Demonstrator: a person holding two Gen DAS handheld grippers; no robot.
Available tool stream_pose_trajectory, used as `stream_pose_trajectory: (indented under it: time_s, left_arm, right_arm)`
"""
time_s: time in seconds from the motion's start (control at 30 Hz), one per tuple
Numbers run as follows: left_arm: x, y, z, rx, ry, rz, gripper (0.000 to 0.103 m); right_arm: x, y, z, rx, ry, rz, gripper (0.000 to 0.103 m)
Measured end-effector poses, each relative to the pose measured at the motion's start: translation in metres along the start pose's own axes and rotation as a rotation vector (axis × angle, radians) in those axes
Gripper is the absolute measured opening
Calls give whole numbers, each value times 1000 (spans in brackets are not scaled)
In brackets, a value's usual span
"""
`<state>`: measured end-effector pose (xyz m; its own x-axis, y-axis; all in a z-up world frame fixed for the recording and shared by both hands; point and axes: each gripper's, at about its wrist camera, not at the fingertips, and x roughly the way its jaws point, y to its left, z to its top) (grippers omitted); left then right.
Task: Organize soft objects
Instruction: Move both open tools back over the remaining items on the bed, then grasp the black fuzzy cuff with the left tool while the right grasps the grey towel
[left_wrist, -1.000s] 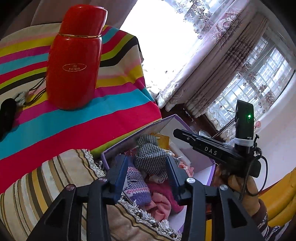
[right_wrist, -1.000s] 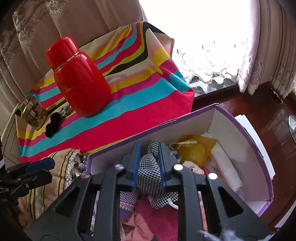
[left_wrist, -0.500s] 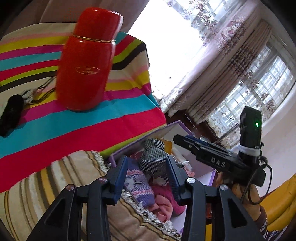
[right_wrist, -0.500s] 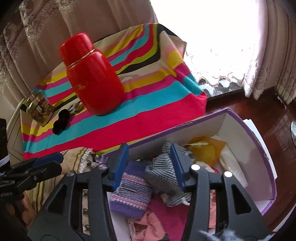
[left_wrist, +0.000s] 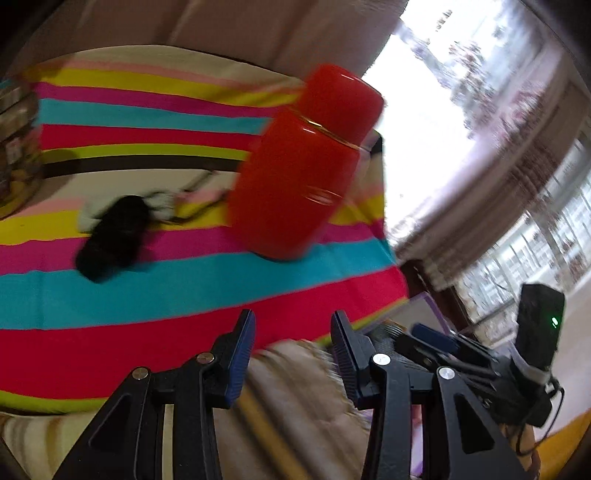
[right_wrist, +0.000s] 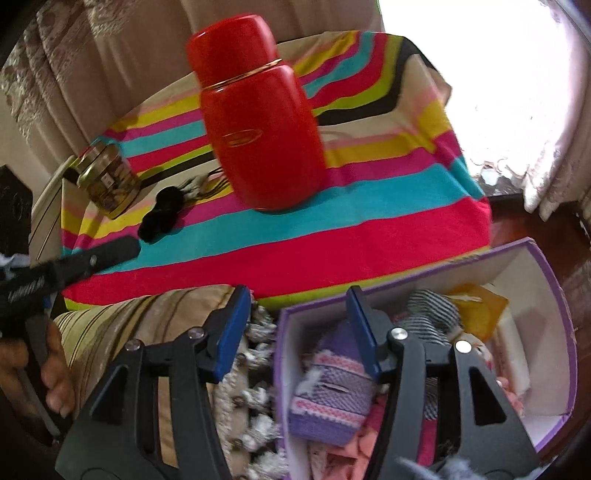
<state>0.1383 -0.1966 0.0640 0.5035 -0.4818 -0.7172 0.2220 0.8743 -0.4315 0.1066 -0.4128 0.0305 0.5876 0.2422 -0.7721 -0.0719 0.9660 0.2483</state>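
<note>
A purple box (right_wrist: 554, 306) on the floor holds soft things: a checked cloth (right_wrist: 428, 321), a purple knitted piece (right_wrist: 332, 391), a yellow pouch (right_wrist: 476, 310) and pink fabric. My right gripper (right_wrist: 299, 325) hangs over the box's left wall, its jaws opening, with nothing between the pads. My left gripper (left_wrist: 293, 347) is open and empty above a striped cushion (left_wrist: 288, 406), facing the striped tablecloth (left_wrist: 147, 295). A black fluffy thing (left_wrist: 114, 236) lies on that cloth. From the side, the left gripper (right_wrist: 118, 251) shows in the right wrist view, held by a hand (right_wrist: 55, 369).
A tall red flask (right_wrist: 258, 125) stands on the striped cloth, with a glass jar (right_wrist: 107, 181) to its left. Curtains and a bright window fill the back. The fringed cushion (right_wrist: 129, 332) lies against the box's left side. Dark wooden floor shows to the right of the box.
My right gripper let go of the checked cloth, which now lies in the box, and drew left. My left gripper swung from the box toward the cushion and the table.
</note>
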Motion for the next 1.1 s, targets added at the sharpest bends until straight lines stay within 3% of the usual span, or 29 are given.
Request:
stream_pose_trajectory:
  time_s: [0.17, 0.3, 0.4, 0.7, 0.83, 1.03, 1.1]
  left_arm:
    - [-3, 43, 17, -56, -19, 81, 44]
    - [0, 79, 30, -114, -18, 138, 57]
    - [8, 102, 39, -145, -4, 170, 59]
    - [48, 136, 55, -159, 64, 215, 61]
    - [65, 144, 58, -149, 96, 225, 67]
    - [71, 156, 60, -149, 80, 205, 66]
    - [72, 158, 61, -137, 75, 206, 55]
  right_arm:
    - [13, 23, 10, -42, 10, 25, 60]
    - [27, 42, 20, -78, 23, 46, 62]
    - [35, 54, 26, -103, 31, 60, 62]
    - [59, 98, 45, -187, 50, 100, 64]
    - [71, 119, 54, -227, 56, 115, 65]
    - [94, 143, 65, -268, 74, 130, 67]
    - [103, 150, 69, -276, 83, 130, 67]
